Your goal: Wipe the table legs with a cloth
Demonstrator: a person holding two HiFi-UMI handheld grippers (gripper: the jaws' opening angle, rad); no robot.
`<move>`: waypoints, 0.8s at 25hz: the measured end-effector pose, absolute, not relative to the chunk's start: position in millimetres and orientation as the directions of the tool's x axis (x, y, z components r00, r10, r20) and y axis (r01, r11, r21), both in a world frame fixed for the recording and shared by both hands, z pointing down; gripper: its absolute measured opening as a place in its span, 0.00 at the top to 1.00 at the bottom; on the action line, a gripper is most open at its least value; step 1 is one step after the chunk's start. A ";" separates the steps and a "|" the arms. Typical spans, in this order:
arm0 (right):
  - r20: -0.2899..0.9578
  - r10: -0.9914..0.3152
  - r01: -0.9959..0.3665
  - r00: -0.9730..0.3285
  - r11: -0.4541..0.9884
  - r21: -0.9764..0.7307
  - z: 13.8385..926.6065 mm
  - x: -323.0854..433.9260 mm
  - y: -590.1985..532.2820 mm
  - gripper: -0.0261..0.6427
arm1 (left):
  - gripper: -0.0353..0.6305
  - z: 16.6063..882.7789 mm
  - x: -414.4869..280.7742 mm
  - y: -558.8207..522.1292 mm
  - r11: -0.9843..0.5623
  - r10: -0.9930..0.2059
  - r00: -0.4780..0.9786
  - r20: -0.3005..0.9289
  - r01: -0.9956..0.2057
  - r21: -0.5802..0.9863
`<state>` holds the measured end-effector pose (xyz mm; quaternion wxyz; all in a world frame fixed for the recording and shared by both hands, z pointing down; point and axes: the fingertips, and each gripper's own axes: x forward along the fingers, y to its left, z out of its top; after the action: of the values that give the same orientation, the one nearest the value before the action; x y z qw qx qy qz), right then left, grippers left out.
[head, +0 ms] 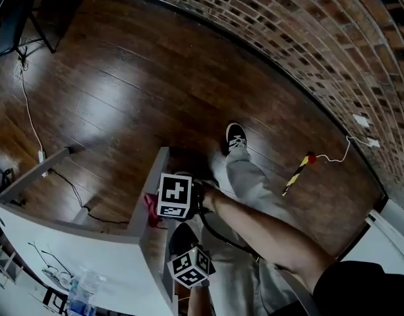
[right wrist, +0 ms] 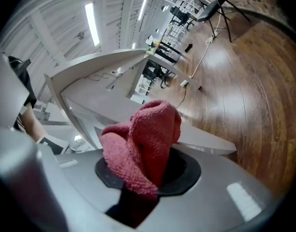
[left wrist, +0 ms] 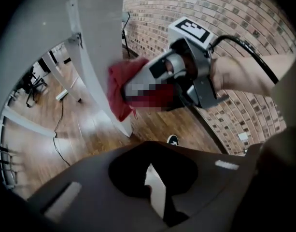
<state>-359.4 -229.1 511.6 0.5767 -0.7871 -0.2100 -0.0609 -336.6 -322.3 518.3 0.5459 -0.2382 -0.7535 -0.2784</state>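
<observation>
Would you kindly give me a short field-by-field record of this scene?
Right gripper: jaws shut on red cloth
Cloth contact: against the white table leg
Left gripper: jaws shut, holding nothing
Floor: dark wood boards
Backdrop: brick wall

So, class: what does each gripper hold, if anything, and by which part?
The right gripper is shut on the red cloth, pinching one bunched end; the rest sticks out free. The left gripper holds nothing.

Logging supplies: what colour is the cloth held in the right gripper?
The cloth is red, clearest in the right gripper view.
</observation>
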 end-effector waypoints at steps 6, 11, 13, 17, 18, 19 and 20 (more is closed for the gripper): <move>0.356 0.282 0.429 0.891 -0.268 -0.863 529.8 -358.6 -228.9 0.80 | 0.95 494.7 -367.0 -284.7 0.737 0.195 -0.387 0.902 0.664 0.126; 0.407 0.270 0.468 0.873 -0.222 -0.856 550.5 -354.6 -230.1 0.80 | 0.95 518.0 -366.6 -272.5 0.700 0.211 -0.334 0.919 0.707 0.096; 0.426 0.266 0.481 0.865 -0.196 -0.855 562.4 -353.9 -230.2 0.81 | 0.95 531.9 -367.0 -274.6 0.712 0.212 -0.327 0.921 0.697 0.084; 0.431 0.267 0.476 0.862 -0.135 -0.869 585.8 -350.5 -232.1 0.82 | 0.95 561.2 -366.5 -287.3 0.749 0.183 -0.304 0.935 0.660 0.068; 0.441 0.266 0.483 0.857 -0.114 -0.868 593.8 -350.2 -233.0 0.82 | 0.95 567.9 -367.2 -289.8 0.749 0.172 -0.302 0.937 0.659 0.075; 0.451 0.266 0.489 0.852 -0.096 -0.867 602.1 -350.0 -233.4 0.83 | 0.95 574.4 -368.5 -292.5 0.749 0.160 -0.304 0.939 0.658 0.085; 0.457 0.268 0.492 0.848 -0.081 -0.867 610.1 -349.6 -233.2 0.83 | 0.95 581.1 -369.8 -295.6 0.750 0.144 -0.307 0.941 0.654 0.099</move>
<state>-349.6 -233.2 610.1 0.6256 -0.7299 -0.2604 -0.0896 -369.8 -295.6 581.1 0.5288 -0.2586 -0.7716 -0.2412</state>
